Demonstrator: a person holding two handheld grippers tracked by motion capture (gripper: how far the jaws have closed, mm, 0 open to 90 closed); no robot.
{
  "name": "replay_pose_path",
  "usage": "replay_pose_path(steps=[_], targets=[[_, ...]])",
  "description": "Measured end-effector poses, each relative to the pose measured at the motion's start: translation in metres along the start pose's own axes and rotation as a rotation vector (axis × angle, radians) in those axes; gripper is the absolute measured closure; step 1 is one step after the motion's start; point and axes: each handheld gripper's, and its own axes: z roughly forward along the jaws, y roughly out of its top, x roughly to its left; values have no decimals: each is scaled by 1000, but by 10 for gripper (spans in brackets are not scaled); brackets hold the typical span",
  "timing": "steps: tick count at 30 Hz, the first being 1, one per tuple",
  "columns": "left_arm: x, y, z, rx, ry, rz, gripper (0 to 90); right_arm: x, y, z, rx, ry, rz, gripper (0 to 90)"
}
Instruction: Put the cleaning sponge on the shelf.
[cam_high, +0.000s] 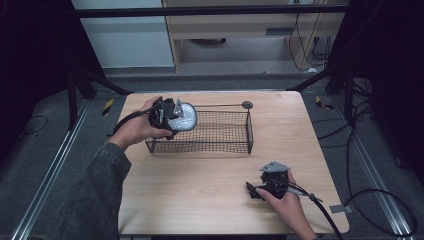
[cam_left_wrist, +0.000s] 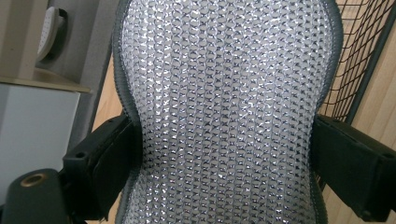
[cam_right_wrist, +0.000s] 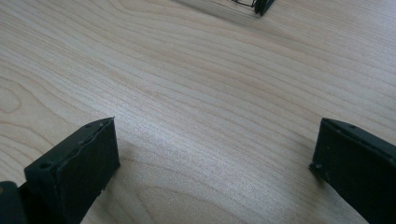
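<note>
Left gripper (cam_high: 172, 116): the person's left hand (cam_high: 140, 129) is holding it over the near-left corner of the wire basket, and its jaws are clamping the silvery mesh pad at the pad's narrow waist.
Left gripper, close up: in the left gripper view the two black jaws are pressing in on the pad's (cam_left_wrist: 224, 112) dark-bound edges from either side, so the gripper is standing part closed, as wide as the pad's waist.
Silvery mesh pad (cam_high: 186, 116): it is hanging in the left gripper above the left end of the basket, its glittering woven face turned toward the high camera; whether it is touching the basket's rim cannot be told.
Wire basket (cam_high: 220, 131): it is sitting on the far half of the table, long side running left to right, with a thin rod ending in a round disc lying along its far edge.
Right gripper (cam_high: 252, 191): the person's right hand (cam_high: 282, 197) is resting it on the near-right part of the table, well apart from the basket.
Right gripper, close up: in the right gripper view its jaws are standing wide apart with bare wood between them, gripping nothing.
Table (cam_high: 200, 180): the light wooden top is carrying the basket and the right gripper.
</note>
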Motion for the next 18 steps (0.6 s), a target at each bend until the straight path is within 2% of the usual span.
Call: replay_pose_path(steps=[18], targets=[[-2,4,11,11,-19,19,107,0,0,0,0,0,1,6]])
